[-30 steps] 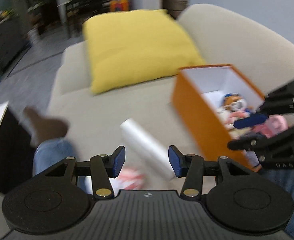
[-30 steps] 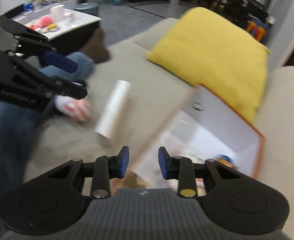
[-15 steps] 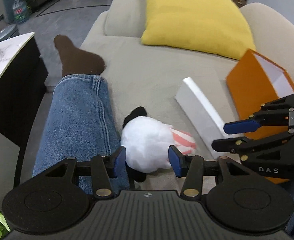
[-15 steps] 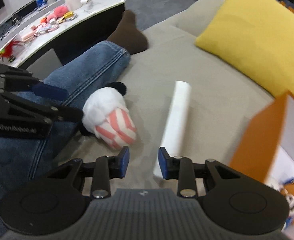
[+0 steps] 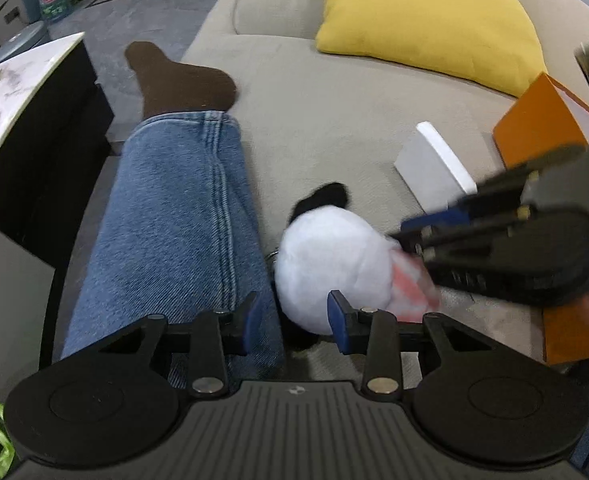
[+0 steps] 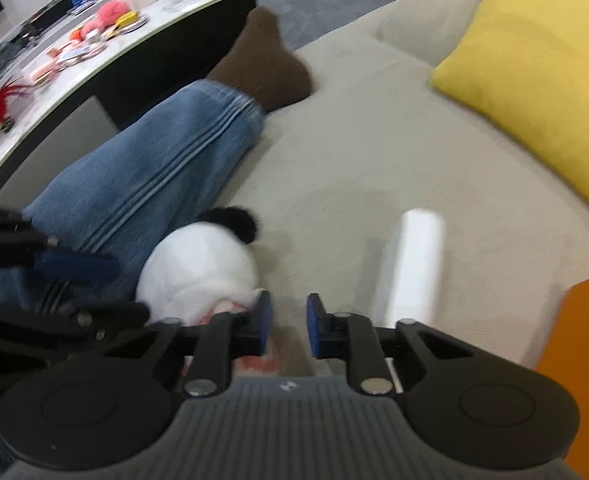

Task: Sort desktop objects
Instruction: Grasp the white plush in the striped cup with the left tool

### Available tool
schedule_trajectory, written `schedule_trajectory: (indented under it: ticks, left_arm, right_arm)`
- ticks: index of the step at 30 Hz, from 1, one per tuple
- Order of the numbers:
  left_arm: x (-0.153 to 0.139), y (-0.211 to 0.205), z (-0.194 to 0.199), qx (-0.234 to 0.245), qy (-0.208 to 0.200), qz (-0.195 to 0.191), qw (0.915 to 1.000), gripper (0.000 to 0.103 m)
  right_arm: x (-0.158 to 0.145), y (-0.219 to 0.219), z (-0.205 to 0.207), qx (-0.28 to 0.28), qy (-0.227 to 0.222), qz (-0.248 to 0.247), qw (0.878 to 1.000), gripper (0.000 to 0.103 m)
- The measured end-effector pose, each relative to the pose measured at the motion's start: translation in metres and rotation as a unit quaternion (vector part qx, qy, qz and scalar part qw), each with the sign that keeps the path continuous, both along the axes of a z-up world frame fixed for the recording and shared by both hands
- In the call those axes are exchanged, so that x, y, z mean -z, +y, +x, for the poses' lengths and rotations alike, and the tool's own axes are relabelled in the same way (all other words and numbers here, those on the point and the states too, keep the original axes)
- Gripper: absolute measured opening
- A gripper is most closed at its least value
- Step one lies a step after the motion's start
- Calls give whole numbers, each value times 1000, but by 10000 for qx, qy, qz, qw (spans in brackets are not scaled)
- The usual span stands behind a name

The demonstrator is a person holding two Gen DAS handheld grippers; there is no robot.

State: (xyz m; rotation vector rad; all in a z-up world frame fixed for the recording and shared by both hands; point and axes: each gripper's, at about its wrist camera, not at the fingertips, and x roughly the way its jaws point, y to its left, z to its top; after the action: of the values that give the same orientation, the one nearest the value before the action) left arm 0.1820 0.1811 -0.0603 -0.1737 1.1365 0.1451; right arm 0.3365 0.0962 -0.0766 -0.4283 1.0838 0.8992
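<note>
Open sofa seat [image 5: 334, 104]: bare cushion across the frame's middle, between the leg and the yellow pillow [image 5: 426, 12].
Left side: a person's jeans leg [image 5: 174, 232] lies along the seat, blocking that flank.
Centre: white plush toy [image 5: 330, 264] sits just beside the leg, touching the left tool [image 5: 292, 322] tip line.
Right side: white roll [image 6: 414, 264] and orange box [image 5: 538, 128] narrow the lane.
Crossing: right tool [image 6: 286, 328] reaches in over the plush's striped end.
</note>
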Motion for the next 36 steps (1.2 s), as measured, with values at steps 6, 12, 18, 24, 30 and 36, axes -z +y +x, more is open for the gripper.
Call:
schedule_trajectory:
  ticks: [6, 12, 18, 24, 30, 36]
  left_arm:
    - [-15, 10, -18, -279, -76, -318, 9991, 52]
    - [-14, 2, -14, -234, 40, -412, 9989, 62]
    - [2, -17, -1, -2, 460, -182, 9988, 66]
    - [10, -21, -3, 184, 520, -123, 9984, 73]
    - [12, -25, -9, 485, 375, -10, 9981, 68]
    - [9, -16, -18, 581, 137, -251, 9979, 56]
  right_arm:
    - [-1, -9, -32, -140, 139, 224, 9996, 15]
    - [-2, -17, -58, -266, 285, 486, 9981, 10]
    - [2, -18, -73, -327, 505, 561, 9966, 10]
    - [6, -19, -81, -434, 506, 476, 9966, 10]
    - [13, -23, -89, -534, 627, 474, 9955, 14]
    - [15, -38, -78, 33, 483, 273, 9985, 15]
